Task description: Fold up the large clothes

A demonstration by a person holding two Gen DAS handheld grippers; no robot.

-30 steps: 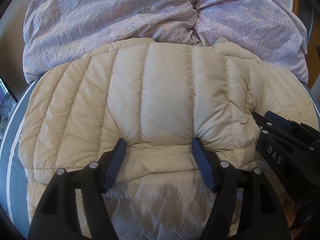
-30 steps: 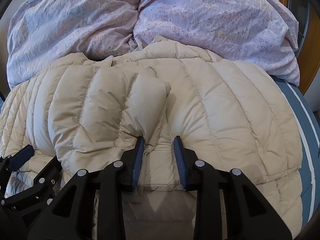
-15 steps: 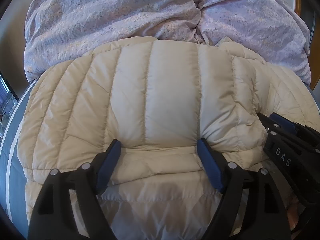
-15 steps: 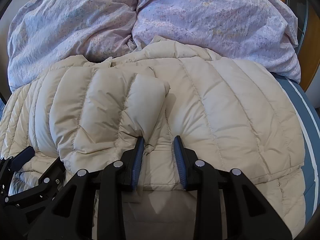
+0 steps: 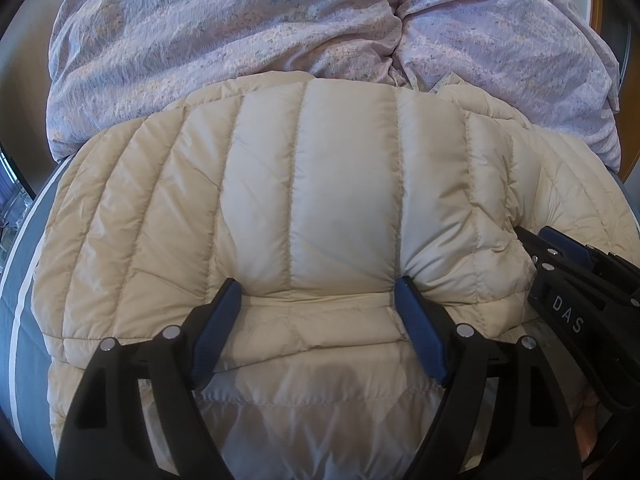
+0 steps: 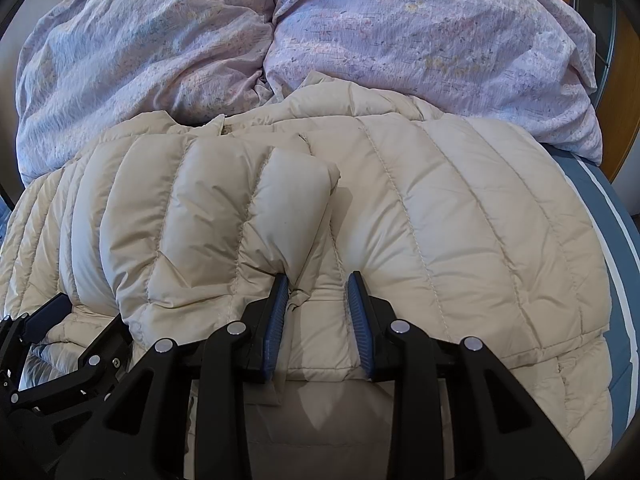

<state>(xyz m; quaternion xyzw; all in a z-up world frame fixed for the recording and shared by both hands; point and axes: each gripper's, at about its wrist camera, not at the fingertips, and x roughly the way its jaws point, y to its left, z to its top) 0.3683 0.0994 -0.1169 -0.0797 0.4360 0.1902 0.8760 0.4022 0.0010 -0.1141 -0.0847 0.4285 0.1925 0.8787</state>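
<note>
A cream quilted down jacket [image 5: 320, 200] lies folded on the bed; it also fills the right wrist view [image 6: 460, 220]. My left gripper [image 5: 318, 288] is wide open, its blue pads resting against the folded edge of the jacket's upper layer. My right gripper [image 6: 318, 284] is partly open, its pads on either side of a narrow fold at the jacket's edge, beside a folded-over flap [image 6: 224, 232]. The right gripper shows at the right of the left wrist view [image 5: 580, 292]; the left gripper shows at the lower left of the right wrist view [image 6: 48, 344].
A crumpled lilac duvet [image 5: 280, 28] is heaped behind the jacket, also in the right wrist view [image 6: 360, 32]. The blue bed sheet with a white stripe [image 6: 612, 216] shows at the right, and at the left in the left wrist view [image 5: 20, 280].
My left gripper has opened wider and drawn back slightly from the jacket edge. The right gripper has hardly moved.
</note>
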